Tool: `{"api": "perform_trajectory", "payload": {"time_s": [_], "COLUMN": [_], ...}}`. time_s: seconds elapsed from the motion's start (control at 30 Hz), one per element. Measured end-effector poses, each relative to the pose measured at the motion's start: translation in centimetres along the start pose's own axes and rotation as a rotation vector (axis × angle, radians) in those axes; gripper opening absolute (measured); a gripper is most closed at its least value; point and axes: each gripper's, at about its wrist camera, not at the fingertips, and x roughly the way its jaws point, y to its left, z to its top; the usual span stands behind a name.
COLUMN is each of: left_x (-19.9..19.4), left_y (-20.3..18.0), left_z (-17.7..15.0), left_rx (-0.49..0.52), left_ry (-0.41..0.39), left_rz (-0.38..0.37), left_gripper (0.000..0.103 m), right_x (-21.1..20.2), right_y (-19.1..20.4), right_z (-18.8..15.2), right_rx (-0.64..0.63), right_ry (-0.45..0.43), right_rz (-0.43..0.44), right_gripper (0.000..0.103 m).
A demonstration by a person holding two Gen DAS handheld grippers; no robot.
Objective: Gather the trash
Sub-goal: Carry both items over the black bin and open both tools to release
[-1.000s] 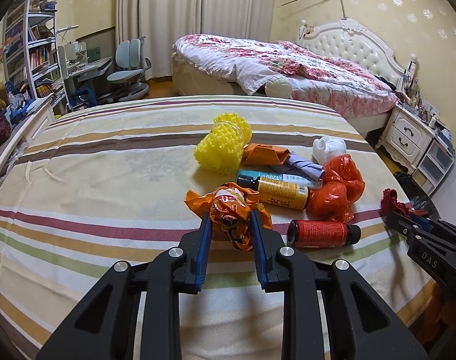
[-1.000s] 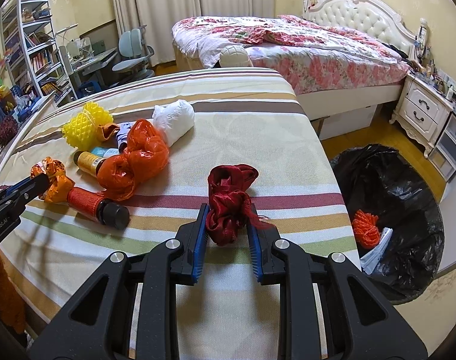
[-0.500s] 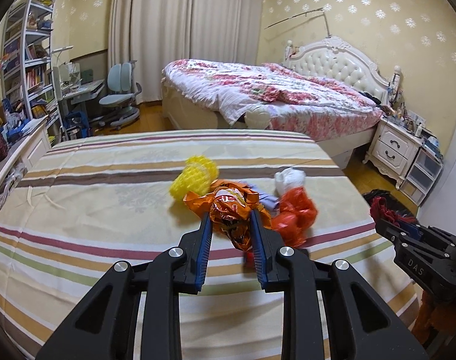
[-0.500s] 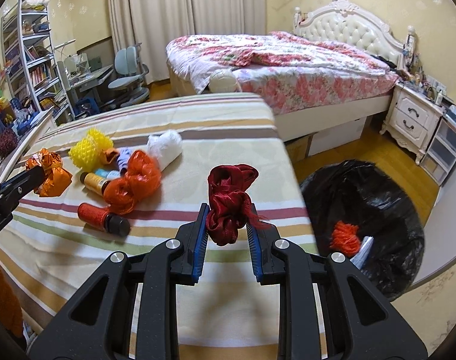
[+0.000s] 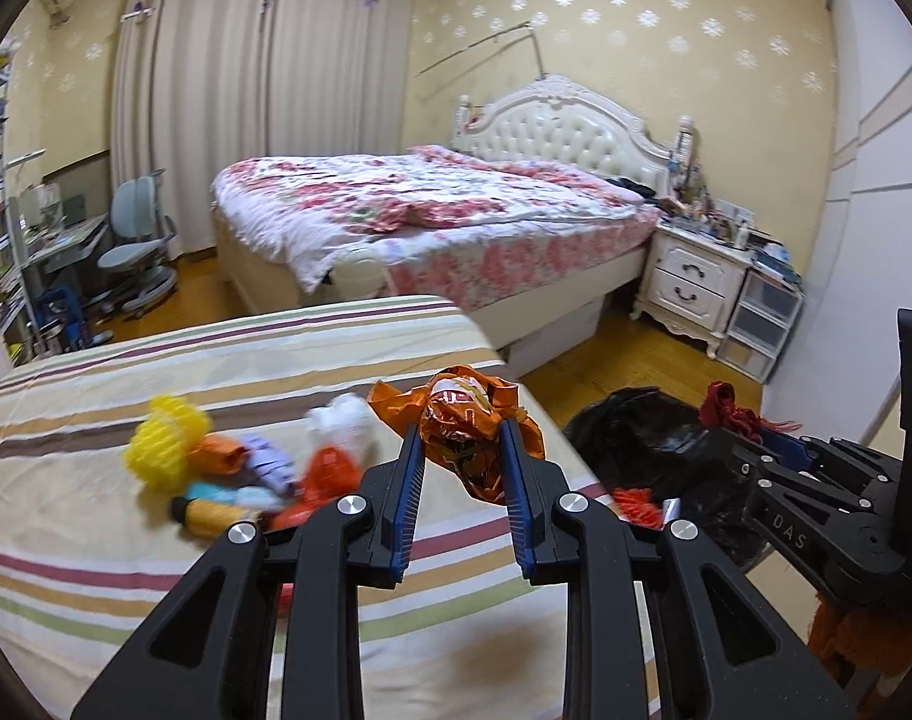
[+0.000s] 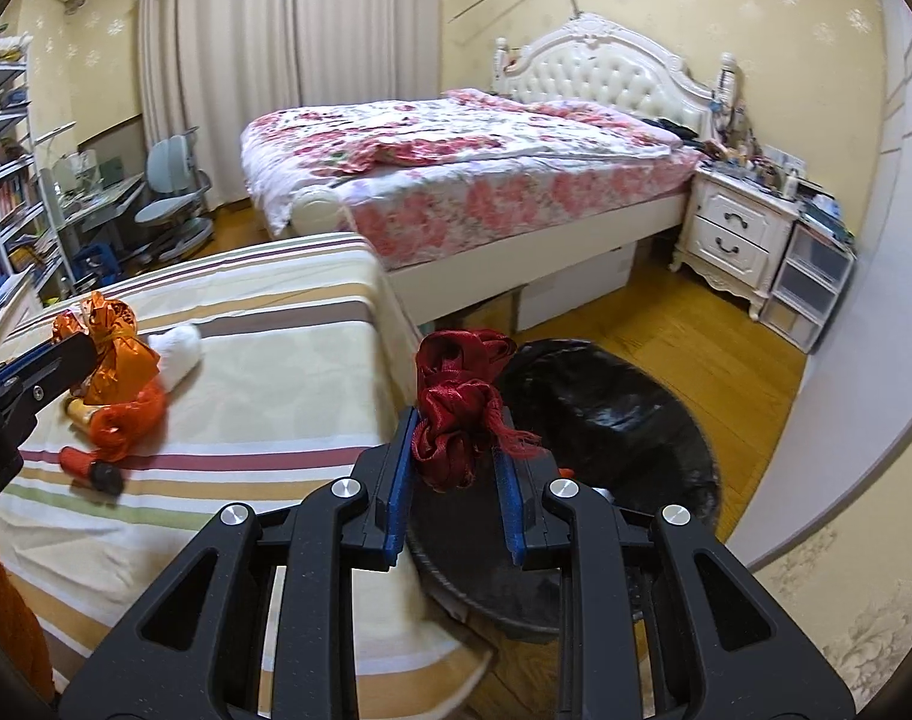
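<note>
The left gripper (image 5: 461, 483) is tilted downward over the near corner of the striped bed (image 5: 156, 372), its jaws narrowed onto a crumpled orange foil wrapper (image 5: 465, 426) that is pinched between the blue pads and lifted clear of the cover. The right gripper (image 6: 456, 468) is pitched down likewise, clamped on a bundle of dark red ribbon (image 6: 456, 402), and is held over the rim of the black trash bag (image 6: 606, 414) lying on the floor just ahead and to its right. Left of and beyond the left gripper, blurred trash is seen on the bed: a yellow foam net (image 5: 165, 441), a white wad (image 5: 342, 423) and an orange bag (image 5: 324, 474). Only in the left wrist view is the inside of the bag shown, with an orange-red piece (image 5: 636, 501) in it, and the right gripper appears from the side. Only in the right wrist view is a red bottle with a black cap (image 6: 90, 468) made out, well to the left.
</note>
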Motion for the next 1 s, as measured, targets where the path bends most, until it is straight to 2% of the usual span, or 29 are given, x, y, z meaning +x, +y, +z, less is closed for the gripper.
{"api": "perform_trajectory", "payload": {"time_s": [0.33, 1.0], "left_x": [4.5, 10.2], "left_y": [-5.4, -10.2], "left_z": [0.7, 0.5], "left_rx": [0.07, 0.144], "left_ry": [0.033, 0.109], "left_rz": [-0.076, -0.085], "left_gripper": [0.027, 0.027], "right_x": [2.1, 5.6], "right_y": [-4.2, -7.7], "right_z": [-0.1, -0.7], "right_rx": [0.055, 0.145], "right_ry": [0.023, 0.065], "right_rz": [-0.047, -0.083], "right_gripper": [0.024, 0.024]}}
